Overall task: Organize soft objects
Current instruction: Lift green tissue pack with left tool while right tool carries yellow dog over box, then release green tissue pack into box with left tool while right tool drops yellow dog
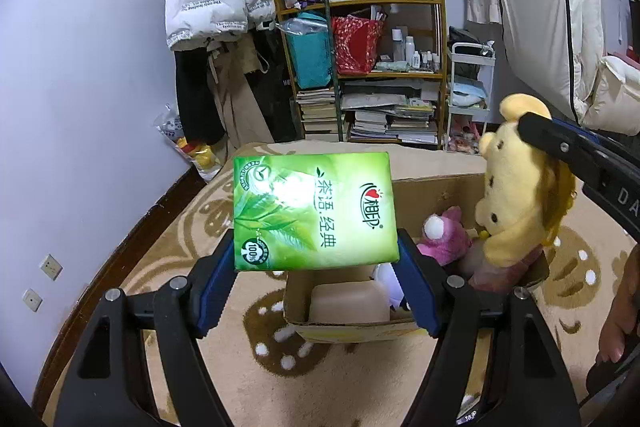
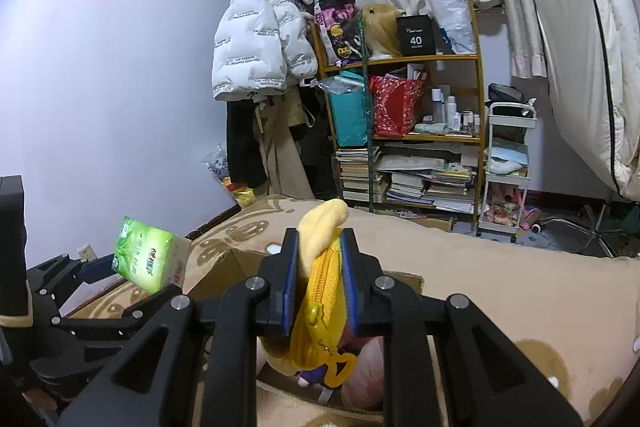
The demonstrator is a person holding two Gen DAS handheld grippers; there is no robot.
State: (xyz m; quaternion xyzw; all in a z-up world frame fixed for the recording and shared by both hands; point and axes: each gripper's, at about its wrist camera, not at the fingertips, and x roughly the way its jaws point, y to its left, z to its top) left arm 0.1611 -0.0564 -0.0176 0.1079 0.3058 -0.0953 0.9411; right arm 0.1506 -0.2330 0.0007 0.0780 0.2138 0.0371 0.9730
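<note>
Left wrist view
- Left tongs point(image 1: 316, 259): clenched on the tissue pack point(image 1: 314, 211), blue pads pressing its two lower corners.
- Tissue pack: held up in the air, above the near side of the box point(image 1: 348, 327).
- Box: open cardboard, standing on the patterned carpet point(image 1: 180, 247); inside lie a pink plush point(image 1: 444, 237) and a beige block point(image 1: 350, 301).
- Yellow plush point(image 1: 516, 199): hangs over the right side of the box, pinched from above by the right tongs point(image 1: 540, 135).
- Risk: the pack is gripped only at its lower edge, so it may tip or slip out if the squeeze eases; the soft wrapper gives under the pads.
- Hard to see: the far inner part of the box sits behind the pack; a white thing beside the beige block is too hidden to name.

Right wrist view
- Right tongs point(image 2: 320, 267): clamped on the yellow plush point(image 2: 320, 279), across its zipper side, one ear poking above the pads.
- Tissue pack point(image 2: 144, 259): off to the left, in the left tongs point(image 2: 116, 267).
- Risk: both loads hang over one box point(image 2: 224, 263); lowering together, the tongs could bump, or the plush could land on the rim and fall out.
- Hidden: most of the plush and the box floor are blocked by the tongs; the pink shapes below are blurred.
</note>
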